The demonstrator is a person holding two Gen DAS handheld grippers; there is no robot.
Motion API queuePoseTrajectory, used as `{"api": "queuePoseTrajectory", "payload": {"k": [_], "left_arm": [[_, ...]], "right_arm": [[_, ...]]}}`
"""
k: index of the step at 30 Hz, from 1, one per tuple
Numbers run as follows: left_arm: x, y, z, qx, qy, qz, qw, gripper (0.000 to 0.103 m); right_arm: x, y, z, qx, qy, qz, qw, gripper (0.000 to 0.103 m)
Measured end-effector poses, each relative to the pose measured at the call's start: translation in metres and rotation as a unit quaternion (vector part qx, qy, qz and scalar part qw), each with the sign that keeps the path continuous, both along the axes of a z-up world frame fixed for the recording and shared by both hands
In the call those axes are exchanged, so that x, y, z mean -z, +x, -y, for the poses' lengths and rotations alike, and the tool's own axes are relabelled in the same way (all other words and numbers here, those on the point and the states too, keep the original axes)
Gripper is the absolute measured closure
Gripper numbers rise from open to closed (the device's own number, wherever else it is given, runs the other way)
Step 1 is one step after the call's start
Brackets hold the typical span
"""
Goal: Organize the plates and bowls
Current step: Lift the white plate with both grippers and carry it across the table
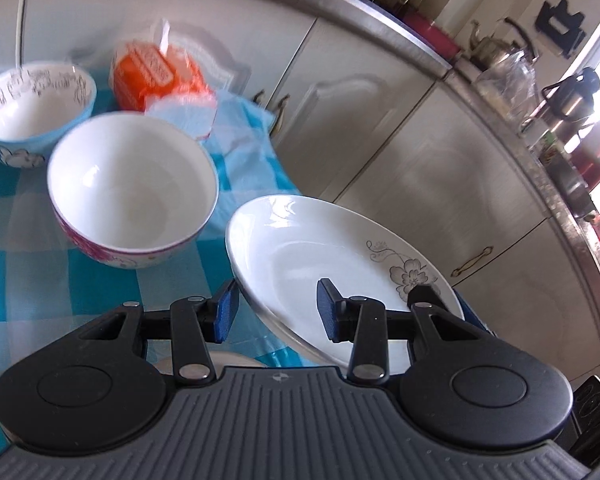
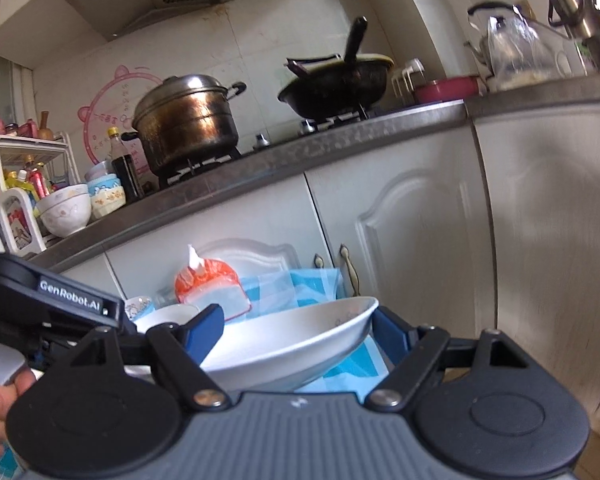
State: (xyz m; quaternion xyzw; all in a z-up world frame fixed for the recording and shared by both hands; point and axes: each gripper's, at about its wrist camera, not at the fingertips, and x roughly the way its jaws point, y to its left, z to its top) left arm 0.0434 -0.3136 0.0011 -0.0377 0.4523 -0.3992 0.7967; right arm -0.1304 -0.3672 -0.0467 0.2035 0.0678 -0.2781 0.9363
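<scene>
A white plate with a grey flower print (image 1: 324,248) hangs tilted in the air over the table's right edge. My left gripper (image 1: 278,312) is open, its blue pads on either side of the plate's near rim. My right gripper (image 2: 300,334) is open, and the same plate (image 2: 284,340) lies between its pads; whether they press it I cannot tell. A white bowl with pink flowers (image 1: 132,188) and a blue-and-white bowl (image 1: 32,108) stand on the blue checked tablecloth (image 1: 24,276).
An orange tissue pack (image 1: 156,76) lies behind the bowls. White cabinet doors (image 1: 440,168) stand close beyond the table. On the counter are a steel pot (image 2: 188,120), a black wok (image 2: 336,84), a kettle (image 2: 508,44) and stacked bowls (image 2: 66,208).
</scene>
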Motion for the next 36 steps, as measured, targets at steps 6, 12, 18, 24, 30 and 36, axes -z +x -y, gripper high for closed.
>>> {"api": "queuePoseTrajectory", "payload": {"k": [6,12,18,24,30,36], "left_arm": [[-0.030,-0.027,-0.034,0.000,-0.035,0.033,0.9988,0.057],[-0.051,-0.058,-0.079,-0.009,-0.063,0.050,0.9968,0.057],[-0.066,-0.086,-0.139,-0.042,-0.077,0.073,0.9934,0.057],[-0.072,-0.111,-0.204,-0.089,-0.081,0.092,0.9884,0.057],[-0.062,-0.135,-0.261,-0.133,-0.059,0.101,0.9841,0.057],[-0.029,-0.149,-0.293,-0.159,-0.033,0.081,0.9834,0.057]], "right_arm": [[-0.016,-0.017,-0.026,-0.004,-0.028,0.012,1.000,0.021],[-0.030,-0.035,-0.061,-0.014,-0.039,0.024,0.999,0.021],[-0.045,-0.045,-0.106,-0.046,-0.054,0.027,0.997,0.021],[-0.055,-0.048,-0.155,-0.099,-0.069,0.031,0.992,0.021],[-0.053,-0.044,-0.202,-0.157,-0.080,0.019,0.984,0.021],[-0.032,-0.040,-0.228,-0.200,-0.068,-0.023,0.977,0.021]]}}
